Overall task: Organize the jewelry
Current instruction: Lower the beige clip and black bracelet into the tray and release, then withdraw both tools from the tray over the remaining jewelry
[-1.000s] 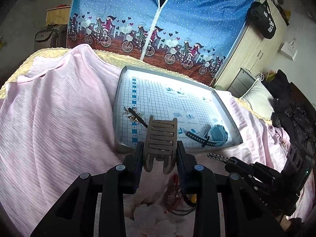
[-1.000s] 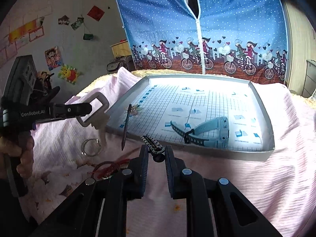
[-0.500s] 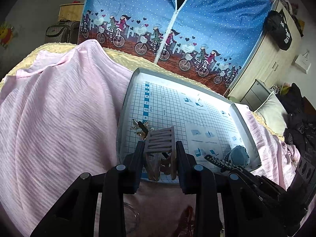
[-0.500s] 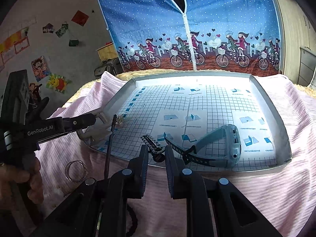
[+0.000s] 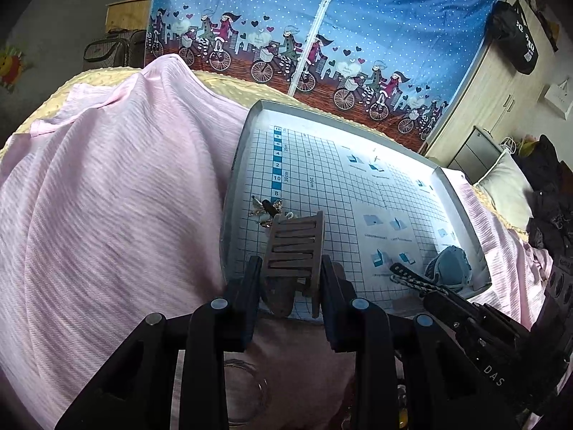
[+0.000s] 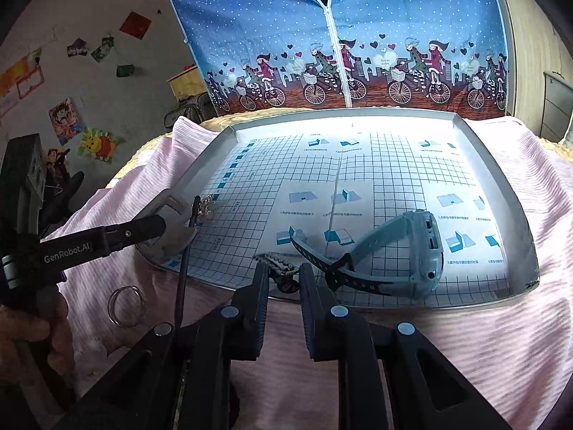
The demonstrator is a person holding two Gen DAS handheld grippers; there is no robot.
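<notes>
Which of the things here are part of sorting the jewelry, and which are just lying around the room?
Part of the job: hair claw in the left gripper; braided bracelet in the right gripper; blue watch; tray; rings on the blanket.

Lying about: wardrobe cover; wall stickers; black bag.

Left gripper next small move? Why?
Probably lower it a little and open the jaws. The left gripper is shut on the hair claw, which already sits over the tray near its front left corner, beside the earrings. The grid there looks bare, clear of the watch and the braided bracelet held by the right gripper.
</notes>
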